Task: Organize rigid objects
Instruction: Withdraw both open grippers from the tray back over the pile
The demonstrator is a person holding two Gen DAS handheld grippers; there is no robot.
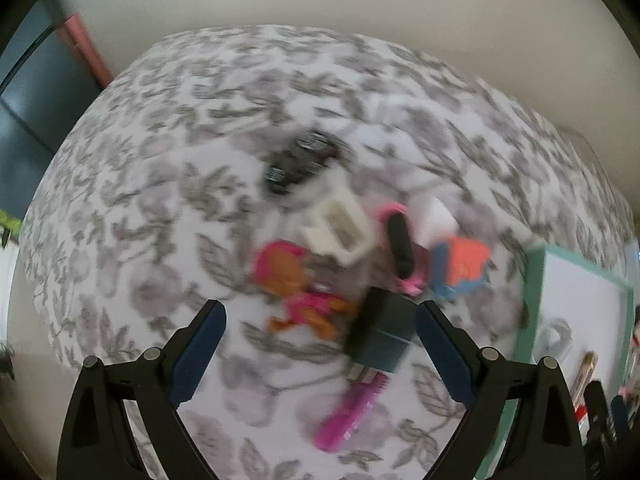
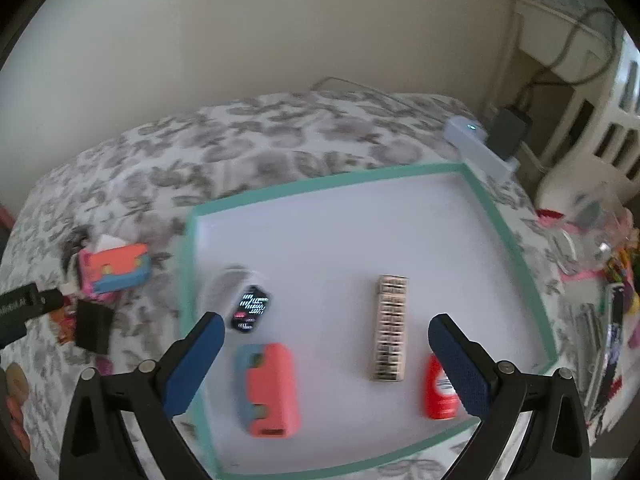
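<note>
Four items lie inside the teal-rimmed white tray [image 2: 516, 240], the landmark for this entry: a coral-and-blue case [image 2: 270, 390] near its front left corner; a small black device with a lit screen [image 2: 251, 309] just behind that case; a tan ribbed block [image 2: 389, 328] about mid-tray, lengthwise; a red cylinder [image 2: 438, 392] at the front right, partly behind a fingertip.

Right gripper [image 2: 326, 344]: over the tray's front half, jaws spread wide, nothing between them.

Left of the tray, on the grey floral cloth [image 1: 160, 160], unsorted and blurred:
- dark blue box [image 1: 384, 334], nearest the tray
- magenta comb-like piece [image 1: 348, 416]
- pink-and-orange figure [image 1: 296, 284]
- white open-frame piece [image 1: 340, 232]
- second coral-and-blue case [image 1: 460, 268]
- black-and-pink item [image 1: 400, 252]
- black object [image 1: 298, 160], farthest back

Left gripper [image 1: 320, 328]: above this pile, jaws wide, gripping nothing; the dark blue box sits just inside its right finger.
</note>
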